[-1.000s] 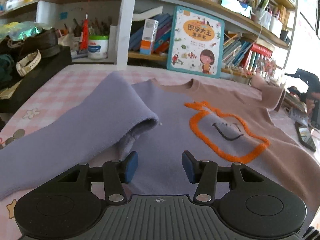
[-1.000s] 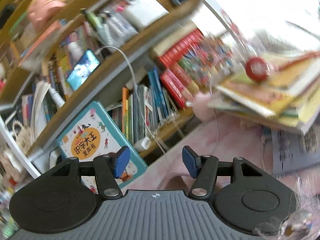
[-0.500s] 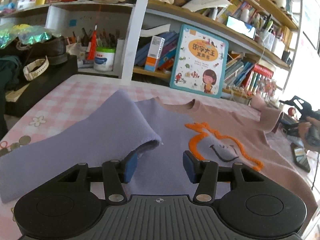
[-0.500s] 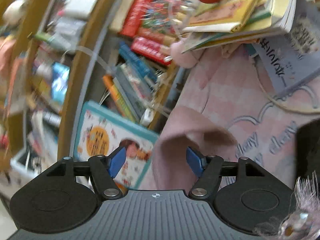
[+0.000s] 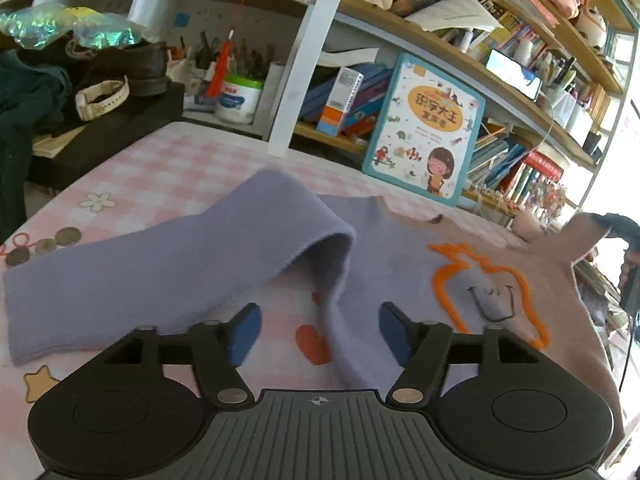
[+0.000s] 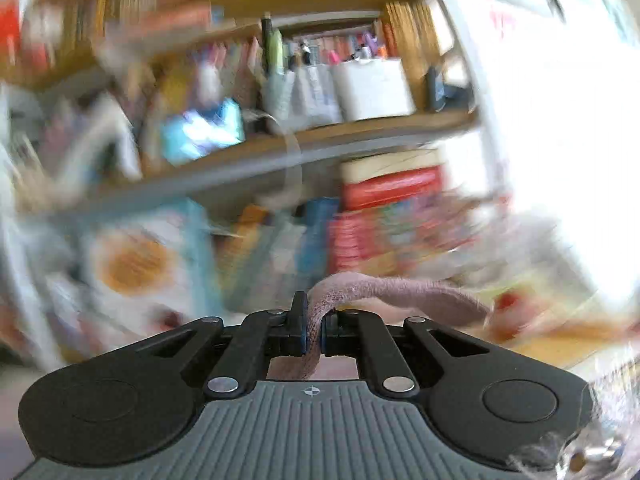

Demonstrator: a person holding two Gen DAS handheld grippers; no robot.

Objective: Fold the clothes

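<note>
A pink checked table [image 5: 168, 168] carries coins [image 5: 40, 246] at nine o'clock and a sweater [image 5: 400, 264] spread across its middle. The left gripper [image 5: 318, 330], jaws apart, hovers over the sweater's side edge. Shelves [image 5: 460, 64] with a picture book [image 5: 424, 128] stand at twelve o'clock. The right gripper [image 6: 314, 330] is clamped on a pink sleeve [image 6: 400, 290]; its view is blurred.

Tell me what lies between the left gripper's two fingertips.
In the left wrist view, the left gripper stands open over the sweater's lilac edge and the pink tablecloth.
</note>
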